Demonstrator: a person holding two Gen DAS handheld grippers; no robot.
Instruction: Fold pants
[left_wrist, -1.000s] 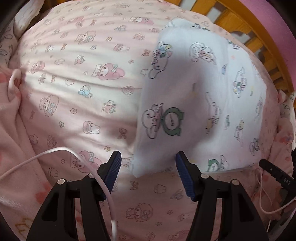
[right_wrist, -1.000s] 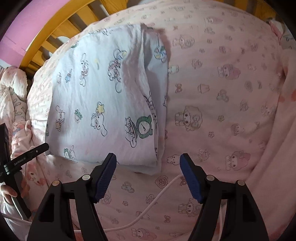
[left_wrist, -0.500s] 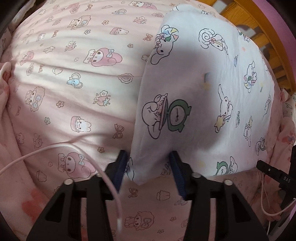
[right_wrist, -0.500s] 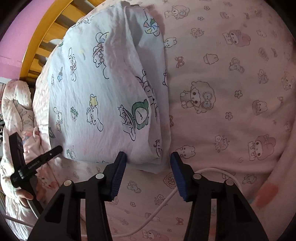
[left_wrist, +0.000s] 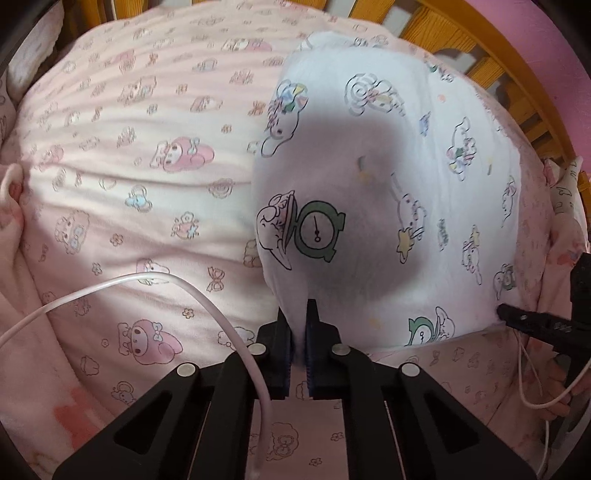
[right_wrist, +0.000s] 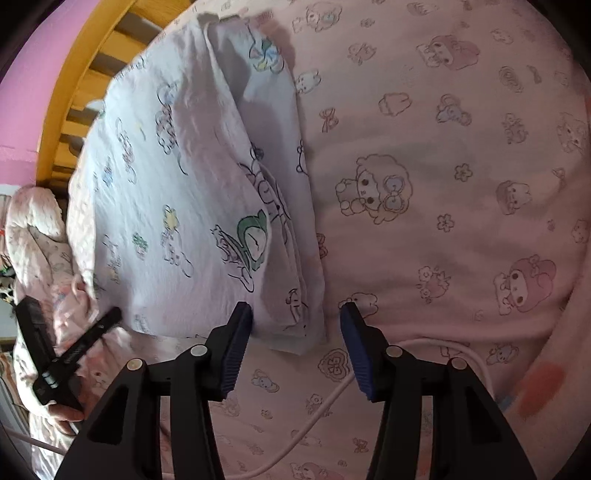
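Clearly soft and light, the pants (left_wrist: 388, 206) suit corner grips. Low in frame, the left gripper (left_wrist: 300, 332) pinches one near corner. The right gripper (right_wrist: 295, 325) is closing around the other, not yet pressing.

A child's bedroom in a home is indicated: a bed (left_wrist: 155, 155) is covered with pink cartoon-printed bedding, is bordered by a wooden slatted rail (right_wrist: 74, 92), and is backed by a pink wall (right_wrist: 26, 96).

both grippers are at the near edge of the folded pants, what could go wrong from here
The left gripper pinches only a thin corner of the pants; it may slip out on lifting. The right gripper is closing around several stacked layers and may miss the lowest. The white cable could snag.
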